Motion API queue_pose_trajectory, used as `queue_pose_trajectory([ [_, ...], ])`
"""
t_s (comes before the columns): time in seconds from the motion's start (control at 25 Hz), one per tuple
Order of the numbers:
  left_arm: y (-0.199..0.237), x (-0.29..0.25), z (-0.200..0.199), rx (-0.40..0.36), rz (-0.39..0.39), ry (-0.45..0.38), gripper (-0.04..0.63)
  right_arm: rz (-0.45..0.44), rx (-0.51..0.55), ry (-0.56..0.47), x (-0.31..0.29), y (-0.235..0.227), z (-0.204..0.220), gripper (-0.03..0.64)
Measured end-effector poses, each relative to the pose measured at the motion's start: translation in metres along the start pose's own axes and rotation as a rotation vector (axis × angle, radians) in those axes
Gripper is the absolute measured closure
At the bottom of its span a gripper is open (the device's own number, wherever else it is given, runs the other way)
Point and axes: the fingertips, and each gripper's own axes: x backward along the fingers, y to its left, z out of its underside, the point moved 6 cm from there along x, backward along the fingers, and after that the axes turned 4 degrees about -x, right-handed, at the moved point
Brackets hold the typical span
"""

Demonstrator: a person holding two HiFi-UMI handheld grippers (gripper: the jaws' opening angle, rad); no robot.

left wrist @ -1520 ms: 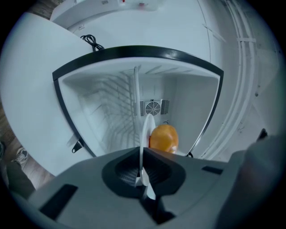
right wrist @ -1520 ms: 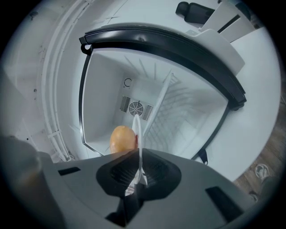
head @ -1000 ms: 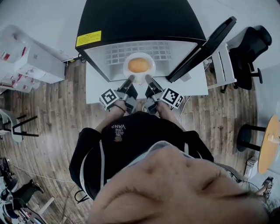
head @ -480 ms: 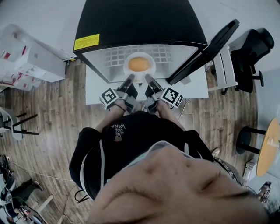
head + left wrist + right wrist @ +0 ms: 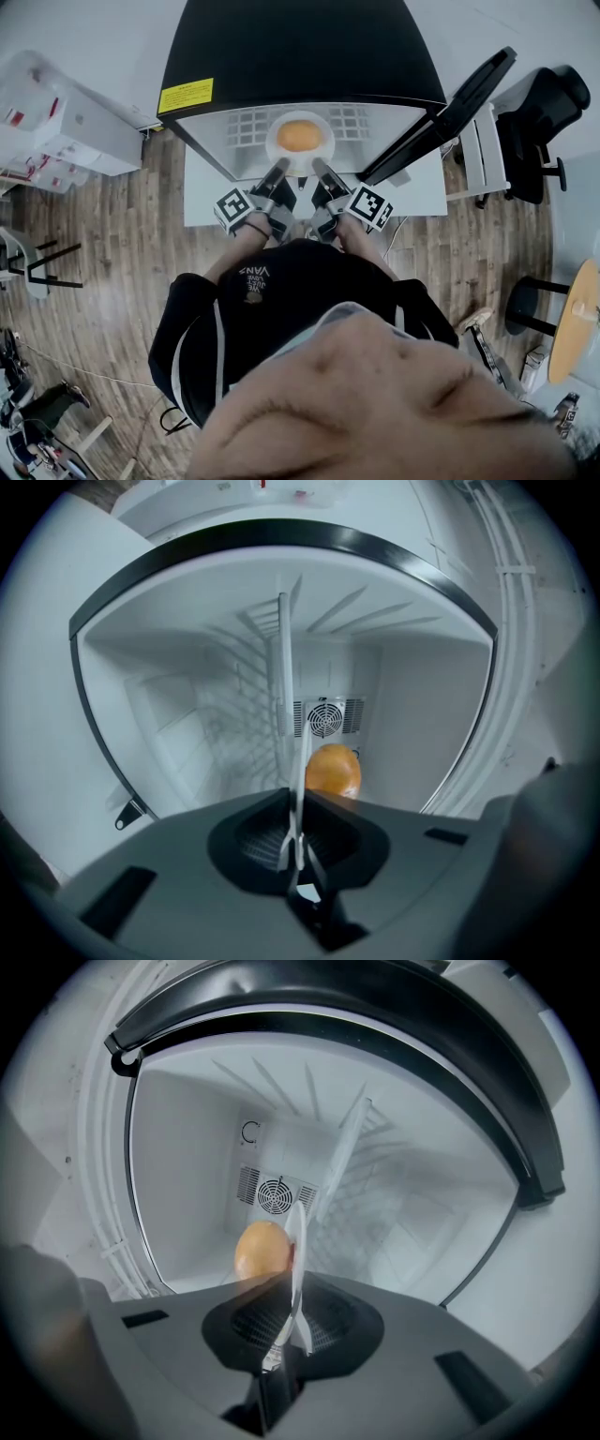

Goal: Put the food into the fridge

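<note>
I see a person in a black long-sleeved top (image 5: pixel 300 291) with small white lettering (image 5: pixel 251 275) on the chest. A thin pale cord (image 5: pixel 217 342) runs down its left side. The left gripper (image 5: pixel 279 169) and the right gripper (image 5: pixel 319 167) are smooth dark grey mouldings with ribbed hollows. Each carries a white cube (image 5: pixel 232 207) printed with black square markers.
</note>
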Motion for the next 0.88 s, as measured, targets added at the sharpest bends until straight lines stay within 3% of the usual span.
queue_pose_trajectory([
  [0.68,0.005,-0.011,-0.008,0.025,0.010,-0.027,0.568,-0.001,0.016,0.005,-0.014,0.002,-0.016,0.580],
  [0.88,-0.007,-0.019,-0.011,-0.003,0.059,-0.030,0.568,-0.004,0.023,0.008,-0.019,0.003,-0.021,0.578],
])
